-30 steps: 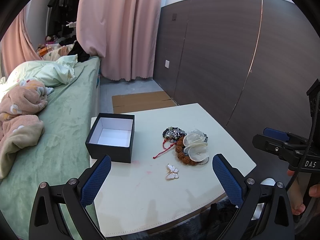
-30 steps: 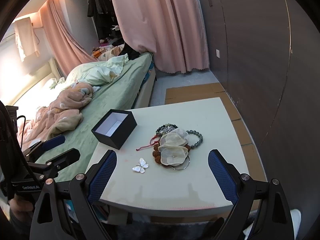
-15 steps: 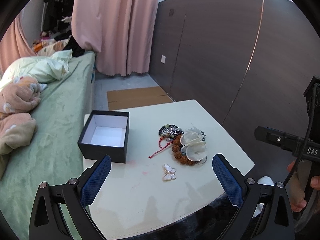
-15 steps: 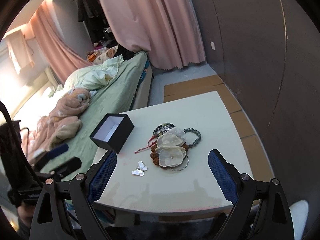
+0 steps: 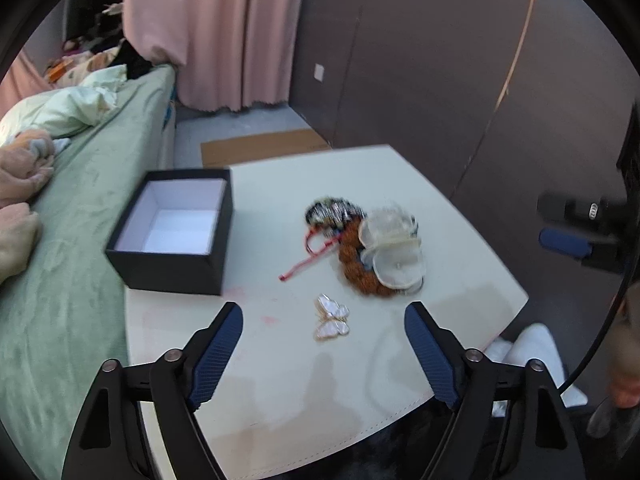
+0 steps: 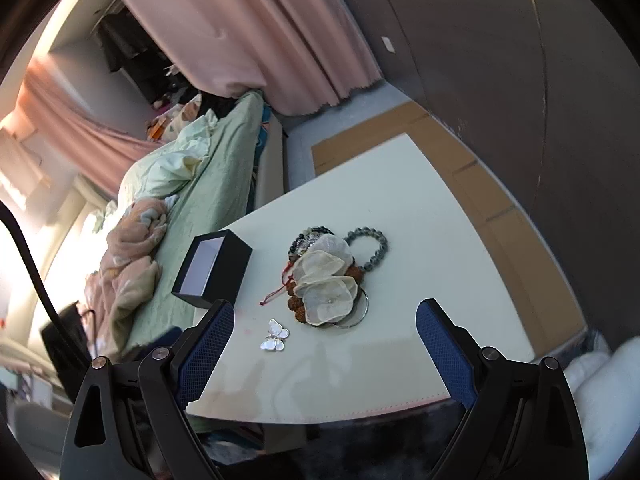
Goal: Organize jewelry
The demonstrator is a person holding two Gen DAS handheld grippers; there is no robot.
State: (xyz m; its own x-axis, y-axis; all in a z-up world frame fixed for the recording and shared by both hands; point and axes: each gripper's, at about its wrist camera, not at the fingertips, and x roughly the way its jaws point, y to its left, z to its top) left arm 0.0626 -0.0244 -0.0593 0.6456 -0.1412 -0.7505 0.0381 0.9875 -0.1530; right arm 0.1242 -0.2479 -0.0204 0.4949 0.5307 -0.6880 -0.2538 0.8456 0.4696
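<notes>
Pearl-white butterfly brooch (image 5: 332, 318) lies on the tabletop (image 5: 460, 240) just ahead of the left tool (image 5: 323, 330), between its spread jaws, untouched; those jaws have just been closing. Right tool (image 6: 325, 330) gapes, empty. Black box (image 5: 176, 232), ahead-left, holds nothing visible: sorting not begun. Heaped bracelets (image 5: 368, 248) wait beyond. Only the right view shows the grey bead bracelet (image 6: 370, 248) and metal bangle (image 6: 354, 314).

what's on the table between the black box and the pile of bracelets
Mostly bare tabletop; only a red cord trails out from the pile toward the black box. Both wrist views show it.
</notes>
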